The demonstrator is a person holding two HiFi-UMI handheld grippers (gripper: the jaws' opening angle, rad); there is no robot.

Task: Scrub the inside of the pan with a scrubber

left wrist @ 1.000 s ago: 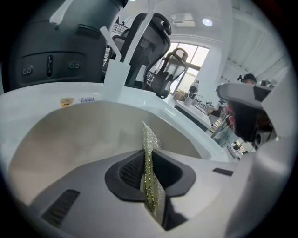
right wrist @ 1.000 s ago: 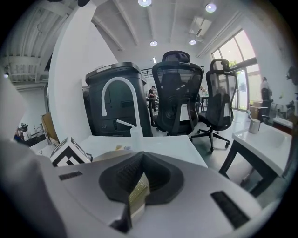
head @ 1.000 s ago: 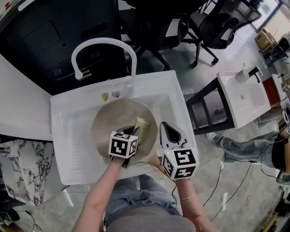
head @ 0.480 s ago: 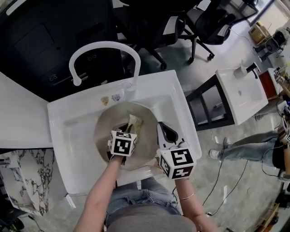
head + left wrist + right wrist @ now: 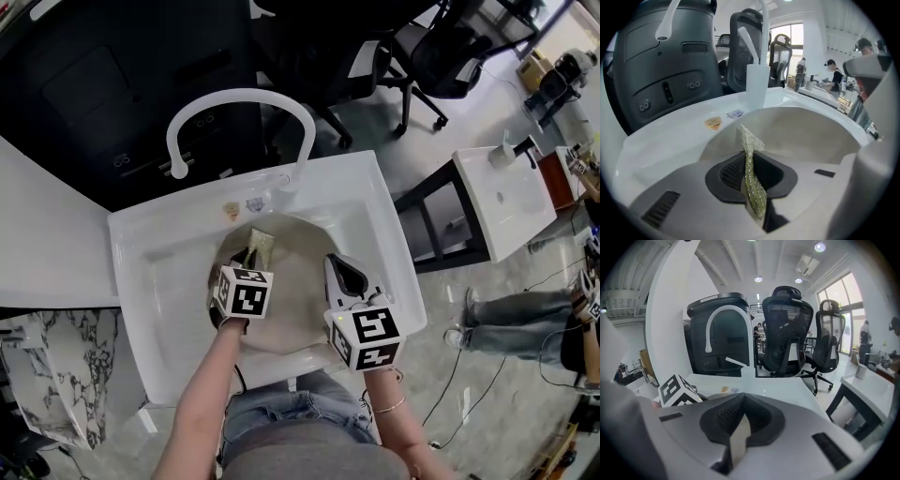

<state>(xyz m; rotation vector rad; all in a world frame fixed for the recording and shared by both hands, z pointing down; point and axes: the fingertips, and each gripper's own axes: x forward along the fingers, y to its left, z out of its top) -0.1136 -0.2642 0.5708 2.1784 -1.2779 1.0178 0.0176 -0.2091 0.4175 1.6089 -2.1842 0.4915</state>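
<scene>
A round beige pan [image 5: 298, 314] lies in the white sink [image 5: 155, 281]. My left gripper [image 5: 247, 259] is shut on a glittery yellow-green scrubber [image 5: 262, 242], which rests against the pan's far left inside wall. In the left gripper view the scrubber [image 5: 750, 154] sticks up from between the shut jaws of that gripper [image 5: 751, 180], with the pan's wall [image 5: 811, 129] behind it. My right gripper [image 5: 339, 272] is at the pan's right edge. In the right gripper view, that gripper [image 5: 740, 427] is shut on a thin beige strip, the pan's rim [image 5: 738, 439] seen edge-on.
A white arched faucet [image 5: 239, 105] stands behind the sink, with two small stickers [image 5: 242, 207] on the deck. A black cabinet [image 5: 103, 84] and office chairs [image 5: 441, 47] lie beyond. A small white stand [image 5: 502, 202] and a person's legs [image 5: 525, 309] are at the right.
My left gripper has carried the scrubber from the pan's middle right to its far left wall. The right gripper has stayed at the pan's right edge.
</scene>
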